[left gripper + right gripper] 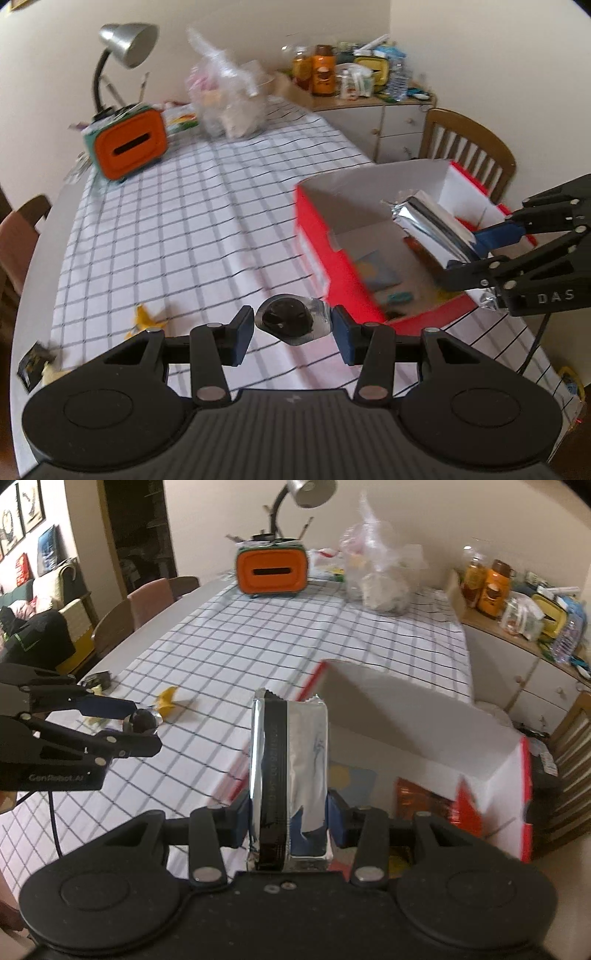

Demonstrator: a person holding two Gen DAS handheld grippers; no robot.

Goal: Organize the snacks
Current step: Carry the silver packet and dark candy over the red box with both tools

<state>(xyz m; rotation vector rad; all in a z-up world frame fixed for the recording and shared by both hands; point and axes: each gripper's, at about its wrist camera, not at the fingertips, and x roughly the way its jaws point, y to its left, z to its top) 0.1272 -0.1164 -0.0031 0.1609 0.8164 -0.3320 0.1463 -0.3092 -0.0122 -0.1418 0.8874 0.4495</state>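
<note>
Checked tablecloth (177,221), beige walls (44,74)

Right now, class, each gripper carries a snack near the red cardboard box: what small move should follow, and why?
Probably lower the right gripper a little and release its silver foil packet with the black stripe into the red cardboard box. The packet is pinched upright, already above the open box. The left gripper, holding a small dark round foil-wrapped snack, is short of the box.
</note>
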